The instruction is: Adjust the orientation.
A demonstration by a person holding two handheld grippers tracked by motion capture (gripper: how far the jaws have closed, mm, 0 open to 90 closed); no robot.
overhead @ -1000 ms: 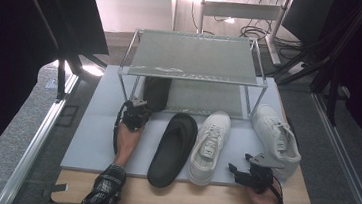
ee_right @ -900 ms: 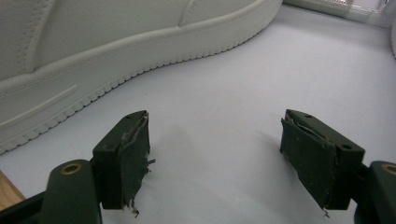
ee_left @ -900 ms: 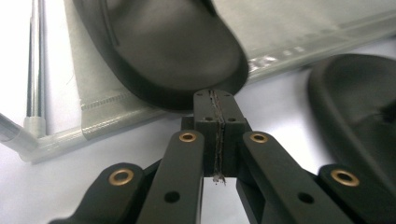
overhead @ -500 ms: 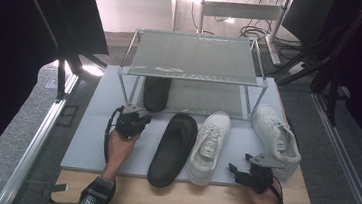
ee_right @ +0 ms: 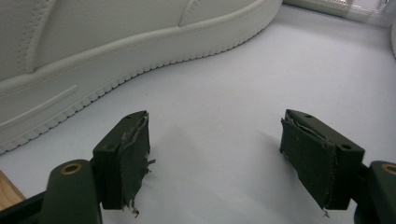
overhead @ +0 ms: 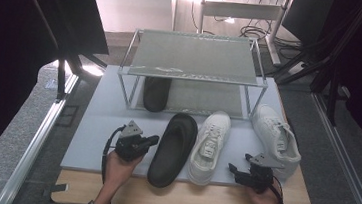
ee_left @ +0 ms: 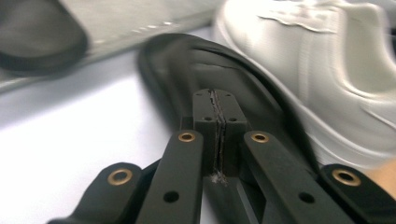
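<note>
black is the slipper point(overhead: 174, 149) lying in the middle of the grey mat point(overhead: 96, 124), and my left gripper point(overhead: 151, 140) hangs just beside its left edge. its jaws are pressed tight together with nothing between them – i can see that up close in the left gripper view, where the slipper's dark inside point(ee_left: 205, 74) sits right past the tips.

the other black slipper point(overhead: 156, 92) already sits on the low shelf of the wire rack point(overhead: 192, 73), at the left end. so i think one shoe is put away and three are left – this slipper, the white sneaker point(overhead: 209, 146) touching its right side, and the second white sneaker point(overhead: 277, 139) further right. the top shelf is bare.

my right gripper point(overhead: 235, 170) rests near the front of the mat, between the two sneakers, with its jaws wide apart and holding nothing. in the right gripper view a sneaker's ribbed sole point(ee_right: 116, 51) runs just ahead of the tips.

for room: the mat to the left of the slipper is bare, so i can come at it from there. the low shelf has space right of the stored slipper, but the rack's front legs and top shelf make it a low gap to slide into.
</note>
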